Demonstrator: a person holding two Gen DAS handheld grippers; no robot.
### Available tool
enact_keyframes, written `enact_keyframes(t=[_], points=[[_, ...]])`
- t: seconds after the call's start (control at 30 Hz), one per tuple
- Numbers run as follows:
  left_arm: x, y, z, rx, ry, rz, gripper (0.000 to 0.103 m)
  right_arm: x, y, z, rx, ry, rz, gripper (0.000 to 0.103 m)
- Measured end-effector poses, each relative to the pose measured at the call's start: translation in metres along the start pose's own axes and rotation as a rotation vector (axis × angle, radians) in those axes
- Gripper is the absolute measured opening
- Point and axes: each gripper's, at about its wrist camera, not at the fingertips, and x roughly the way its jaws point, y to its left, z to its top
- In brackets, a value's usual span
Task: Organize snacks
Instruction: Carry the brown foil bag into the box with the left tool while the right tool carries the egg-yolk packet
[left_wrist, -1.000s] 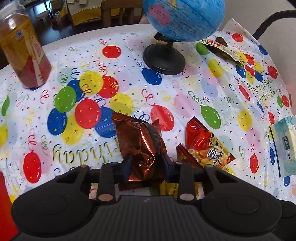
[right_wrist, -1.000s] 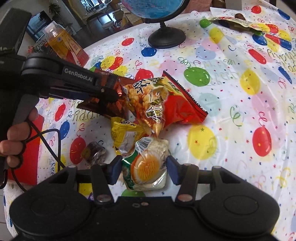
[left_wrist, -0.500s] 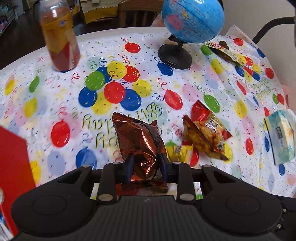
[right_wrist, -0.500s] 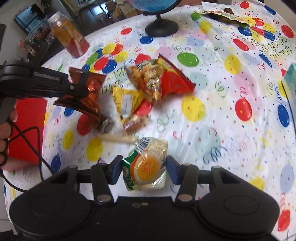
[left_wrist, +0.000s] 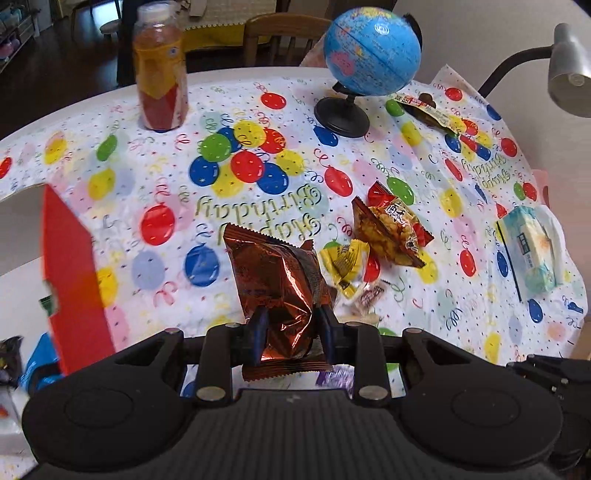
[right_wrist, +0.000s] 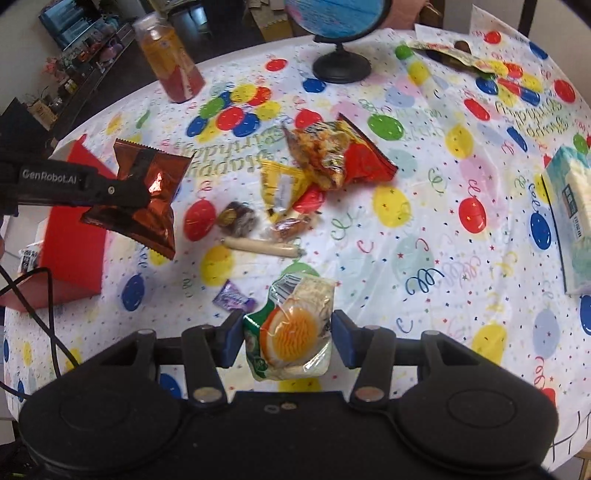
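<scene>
The left gripper (left_wrist: 291, 328) pinches a copper-brown foil snack bag (left_wrist: 275, 280) between its blue pads, the bag crumpled at the grip and held clear of the table. The right gripper (right_wrist: 288, 338) pinches a clear noodle-snack packet (right_wrist: 293, 328) (orange disc printed on its front), also lifted off the surface.

Directly below and just beyond the right gripper, on the balloon-print tablecloth (right_wrist: 424, 236), lie the loose items: a small purple candy wrapper (right_wrist: 234, 299), a pale sausage stick (right_wrist: 260, 246), a dark wrapped sweet (right_wrist: 238, 219) and a brown wrapped candy (right_wrist: 290, 227). Behind these, a yellow packet (right_wrist: 282, 184) lies partly under a red-and-gold cracker bag (right_wrist: 340, 155); the two touch.

At the left table edge stands a red box (right_wrist: 72, 240); in the right wrist view the left gripper and its foil bag hang in front of its upper part. A black cable (right_wrist: 48, 295) crosses the box's lower corner.

At the right edge lies a pale blue tissue pack (right_wrist: 574, 218), well apart from the snack cluster.

Farther back: an orange-and-red drink bottle (left_wrist: 160, 66) at far left, a globe (left_wrist: 373, 51) on a black stand near the centre, and an opened dark wrapper (left_wrist: 430, 110) just right of the stand. A grey desk lamp (left_wrist: 570, 70) rises over the far right corner. A wooden chair (left_wrist: 280, 37) stands beyond the table.
</scene>
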Motion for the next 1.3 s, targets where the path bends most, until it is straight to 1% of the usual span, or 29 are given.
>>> enact_keyframes(t=[0.3,0.6,0.97,1.13,1.3], points=[[-0.047,0.036,-0.024,-0.041,-0.011,-0.02,0.028,-0.019,0.049,0.0,-0.075,-0.007,0.025,0.049],[-0.091,0.083,-0.047,-0.088,-0.035,-0.001,0.028,-0.026,0.115,0.01,-0.177,-0.012,0.064,0.049],[-0.142,0.157,-0.061,-0.137,-0.093,0.057,0.028,-0.025,0.205,0.034,-0.303,-0.044,0.111,0.049],[-0.155,0.198,-0.062,-0.17,-0.106,0.104,0.028,-0.015,0.243,0.043,-0.343,-0.051,0.128,0.049],[-0.156,0.237,-0.064,-0.195,-0.092,0.153,0.028,0.001,0.276,0.051,-0.372,-0.044,0.139,0.049]])
